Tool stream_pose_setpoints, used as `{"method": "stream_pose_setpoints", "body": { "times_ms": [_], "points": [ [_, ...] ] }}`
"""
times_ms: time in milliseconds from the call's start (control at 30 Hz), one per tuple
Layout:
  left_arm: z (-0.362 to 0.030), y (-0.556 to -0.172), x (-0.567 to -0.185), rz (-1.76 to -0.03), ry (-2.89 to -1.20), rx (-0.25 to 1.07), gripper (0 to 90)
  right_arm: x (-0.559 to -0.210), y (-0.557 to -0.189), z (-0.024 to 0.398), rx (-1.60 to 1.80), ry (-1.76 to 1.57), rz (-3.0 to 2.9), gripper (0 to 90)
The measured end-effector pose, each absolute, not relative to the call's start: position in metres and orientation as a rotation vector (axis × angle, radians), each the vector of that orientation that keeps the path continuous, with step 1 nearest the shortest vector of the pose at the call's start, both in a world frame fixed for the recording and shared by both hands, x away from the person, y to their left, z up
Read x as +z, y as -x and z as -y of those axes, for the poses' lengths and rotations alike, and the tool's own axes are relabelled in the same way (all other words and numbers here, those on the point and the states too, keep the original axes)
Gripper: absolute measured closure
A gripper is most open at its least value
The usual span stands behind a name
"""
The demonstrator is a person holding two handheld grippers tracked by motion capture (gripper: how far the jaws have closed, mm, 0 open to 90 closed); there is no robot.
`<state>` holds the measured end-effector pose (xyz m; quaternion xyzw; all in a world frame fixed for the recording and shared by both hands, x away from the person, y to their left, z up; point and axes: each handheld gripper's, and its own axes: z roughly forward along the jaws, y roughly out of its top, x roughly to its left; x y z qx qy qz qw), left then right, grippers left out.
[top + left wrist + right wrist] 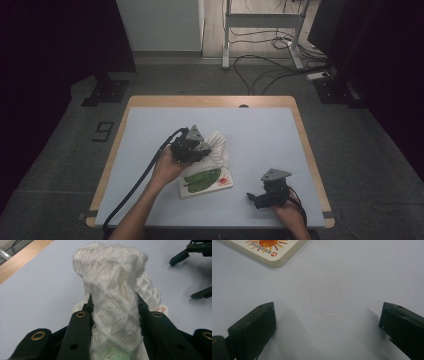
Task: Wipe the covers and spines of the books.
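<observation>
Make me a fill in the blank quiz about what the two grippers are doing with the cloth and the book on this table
1. The left gripper is shut on a bunched white ____.
2. The book under the cloth has a large green ____ on its cover.
3. The right gripper hovers over the table with its jaws ____.
4. The orange picture near the book's corner is a ____.

Missing words: cloth; leaf; open; sun

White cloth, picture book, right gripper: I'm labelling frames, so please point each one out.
white cloth (112, 282), left gripper view, bunched top above the fingers
picture book (206, 180), high view, green leaf on its cover
right gripper (327, 322), right gripper view, midway between its open fingers
</observation>
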<state>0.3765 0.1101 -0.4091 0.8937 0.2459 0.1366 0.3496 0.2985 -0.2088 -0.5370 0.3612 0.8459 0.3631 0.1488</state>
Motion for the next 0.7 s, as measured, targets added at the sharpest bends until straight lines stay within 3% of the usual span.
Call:
{"method": "stream_pose_setpoints", "body": {
  "times_ms": [700],
  "points": [
    [-0.185,-0.389,-0.404,-0.842,-2.246,0.458,67.4,-0.537,-0.298,0.209,1.044,-1.040,-2.431,0.4]
  ]
}}
